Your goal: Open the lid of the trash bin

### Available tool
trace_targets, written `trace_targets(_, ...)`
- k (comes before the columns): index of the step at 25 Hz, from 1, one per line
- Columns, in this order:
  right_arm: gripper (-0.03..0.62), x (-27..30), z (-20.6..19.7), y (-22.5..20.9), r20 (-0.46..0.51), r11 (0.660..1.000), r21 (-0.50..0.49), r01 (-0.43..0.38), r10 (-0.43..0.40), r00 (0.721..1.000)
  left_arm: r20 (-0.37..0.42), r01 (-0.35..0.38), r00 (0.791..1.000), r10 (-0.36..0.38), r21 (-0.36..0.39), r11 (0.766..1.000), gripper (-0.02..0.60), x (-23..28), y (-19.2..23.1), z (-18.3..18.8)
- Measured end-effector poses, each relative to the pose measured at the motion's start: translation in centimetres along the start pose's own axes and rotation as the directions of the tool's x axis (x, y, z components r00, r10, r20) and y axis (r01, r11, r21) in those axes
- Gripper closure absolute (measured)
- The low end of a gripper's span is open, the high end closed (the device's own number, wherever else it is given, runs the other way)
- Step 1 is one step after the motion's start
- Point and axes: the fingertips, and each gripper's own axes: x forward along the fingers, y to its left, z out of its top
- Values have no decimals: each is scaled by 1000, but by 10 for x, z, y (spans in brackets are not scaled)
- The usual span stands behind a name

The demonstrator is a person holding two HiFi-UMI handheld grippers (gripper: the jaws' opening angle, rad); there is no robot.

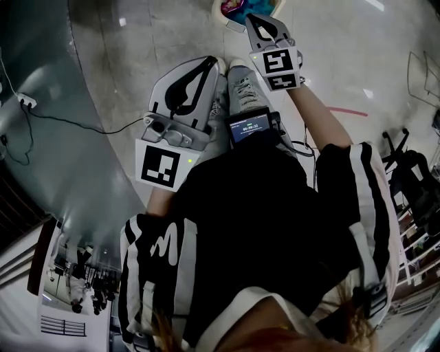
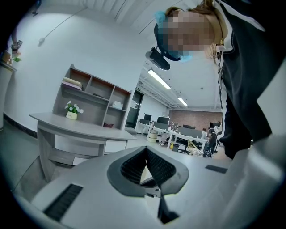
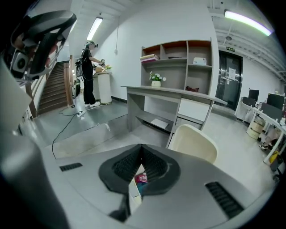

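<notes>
At the top edge of the head view a white-rimmed bin [image 1: 232,9] shows colourful rubbish inside. My right gripper [image 1: 251,18] is held just over its rim, jaws shut with nothing in them. In the right gripper view the shut right gripper [image 3: 141,148] points at a cream rounded lid [image 3: 193,142] that stands upright, and a bit of colourful rubbish [image 3: 142,179] shows below the tips. My left gripper [image 1: 211,63] is lower, near the person's shoes, apart from the bin. The left gripper [image 2: 146,151] is shut and empty and points up into the room.
A grey desk [image 3: 170,94] with a shelf unit stands behind the bin. A black cable [image 1: 69,124] runs across the shiny floor to the left. The person's shoes [image 1: 242,86] stand by the bin. Another person [image 3: 88,67] stands at a far counter near stairs.
</notes>
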Motion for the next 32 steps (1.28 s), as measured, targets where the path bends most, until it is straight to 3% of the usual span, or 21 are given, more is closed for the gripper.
trace_targets(11, 589, -40, 36, 2, 76, 1000, 0, -2, 2, 997, -13, 5, 1000, -5, 11, 1000, 577, -7, -7, 8)
trace_targets(24, 589, -100, 94, 2, 167, 1000, 5, 9, -10, 986, 27, 1, 1000, -2, 46, 999, 577, -19, -16, 51)
trace_targets(32, 589, -129, 117, 4, 211, 1000, 14, 6, -9, 977, 25, 5, 1000, -6, 28, 1000, 577, -23, -26, 59)
